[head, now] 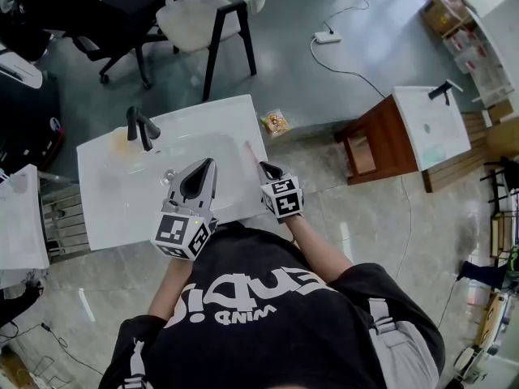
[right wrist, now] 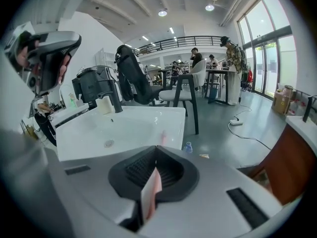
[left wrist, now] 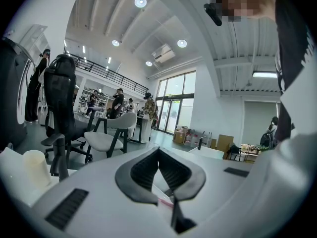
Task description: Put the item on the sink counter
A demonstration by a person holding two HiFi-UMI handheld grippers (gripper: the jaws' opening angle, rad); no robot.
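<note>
A thin pink stick-shaped item [head: 250,153] lies on the right rim of the white sink counter [head: 105,209]; the right gripper view shows this item [right wrist: 162,137] near the counter's [right wrist: 148,115] edge. My right gripper [head: 263,167] hovers just short of it with its jaws shut [right wrist: 156,150]. A thin pink and white flap [right wrist: 151,192] stands up from the jaw seam; I cannot tell if it belongs to the gripper. My left gripper [head: 204,165] is over the basin, shut [left wrist: 158,152] with nothing in it.
A black faucet [head: 142,126] and a pale cup [right wrist: 104,104] stand at the counter's back left. On the floor beyond lie a snack packet [head: 276,122] and a small bottle [right wrist: 187,147]. A chair [head: 207,14] stands behind, and a wooden stand with a second sink [head: 405,132] to the right.
</note>
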